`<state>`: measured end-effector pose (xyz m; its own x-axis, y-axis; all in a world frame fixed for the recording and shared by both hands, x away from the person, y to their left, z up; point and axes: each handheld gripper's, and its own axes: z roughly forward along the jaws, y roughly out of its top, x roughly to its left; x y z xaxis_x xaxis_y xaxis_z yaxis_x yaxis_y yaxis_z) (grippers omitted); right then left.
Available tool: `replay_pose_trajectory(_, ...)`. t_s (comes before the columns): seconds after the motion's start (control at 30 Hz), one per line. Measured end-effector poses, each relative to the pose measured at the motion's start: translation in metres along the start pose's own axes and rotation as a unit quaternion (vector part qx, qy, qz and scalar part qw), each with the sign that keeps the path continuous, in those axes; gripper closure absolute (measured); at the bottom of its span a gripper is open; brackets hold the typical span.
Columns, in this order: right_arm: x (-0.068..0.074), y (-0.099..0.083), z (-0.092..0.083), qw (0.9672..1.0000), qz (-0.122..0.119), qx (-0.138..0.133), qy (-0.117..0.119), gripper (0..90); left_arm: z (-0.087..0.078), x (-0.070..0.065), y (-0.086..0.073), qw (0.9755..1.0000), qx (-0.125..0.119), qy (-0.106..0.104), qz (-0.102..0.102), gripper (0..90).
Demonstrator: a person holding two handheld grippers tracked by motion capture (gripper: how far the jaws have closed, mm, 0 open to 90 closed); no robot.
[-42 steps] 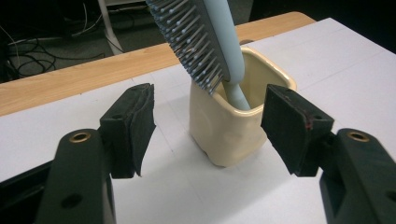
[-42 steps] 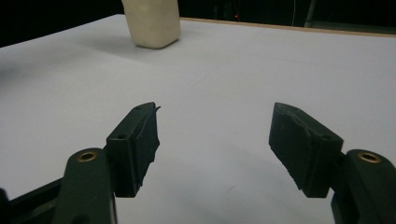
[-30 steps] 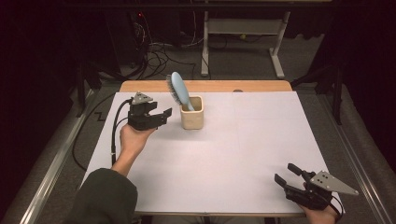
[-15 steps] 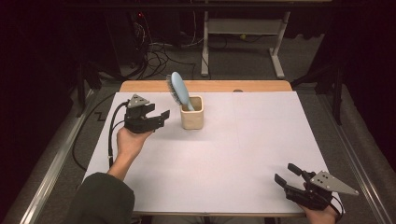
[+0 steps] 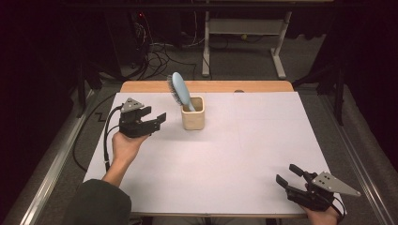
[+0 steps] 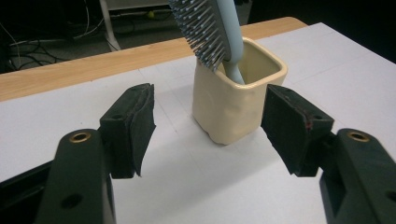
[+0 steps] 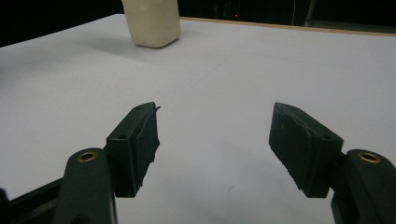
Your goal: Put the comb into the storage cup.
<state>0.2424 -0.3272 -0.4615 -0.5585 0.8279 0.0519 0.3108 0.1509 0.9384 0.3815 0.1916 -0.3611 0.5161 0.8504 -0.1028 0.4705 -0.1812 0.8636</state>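
On the left side of the white table (image 5: 225,159), the left gripper (image 5: 158,119) is held up in a hand (image 5: 124,145), a little above the table top. It points sideways at the cream cup (image 5: 193,113), near it but not touching. I think it is lined up that way so it can come at the cup or the brush from the side. In the left gripper view, its jaws stand apart with nothing between them — the cup (image 6: 236,93) sits just past the two black pads (image 6: 133,128), in the gap you look through.

The cup stands upright near the back of the table, close to the wooden edge (image 5: 206,86). A blue hairbrush (image 5: 179,90) stands in it with its handle down inside and its bristly head sticking up, leaning toward the left. The cup's walls keep it from falling over. In the left gripper view the bristles of the hairbrush (image 6: 208,28) face the gripper.

Far to the right, at the front corner of the table, the right gripper (image 5: 287,174) is low, well apart from the cup. It looks like it is just waiting. Its jaws are wide apart and hold nothing — in the right gripper view there is bare white table between the pads (image 7: 140,140), and the cup (image 7: 152,21) is far off at the top.
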Motion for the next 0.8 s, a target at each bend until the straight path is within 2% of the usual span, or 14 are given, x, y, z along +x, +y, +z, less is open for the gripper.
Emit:
replay_pose_trajectory(0.2,0.0,0.0,0.001,1.0,0.001,0.0,0.001,33.5,-0.004,0.002,-0.001,1.0,-0.003,-0.004,-0.004,35.1)
replay_pose_trajectory(0.3,-0.002,-0.001,0.003,0.9999,0.005,0.009,0.0,33.3,-0.008,0.004,0.0,0.9999,-0.008,-0.007,-0.004,34.9)
replay_pose_trajectory(0.43,-0.001,0.0,0.0,1.0,0.007,-0.001,-0.001,33.6,-0.011,0.006,-0.004,1.0,0.0,-0.005,-0.006,34.9)
replay_pose_trajectory(0.57,-0.001,0.0,0.001,1.0,0.006,0.002,-0.002,33.6,-0.013,0.005,-0.009,0.9999,-0.003,-0.008,-0.01,34.9)
replay_pose_trajectory(0.8,-0.001,0.0,0.001,1.0,0.006,0.0,0.001,33.7,-0.017,0.005,-0.01,0.9999,0.002,-0.009,-0.006,34.1)
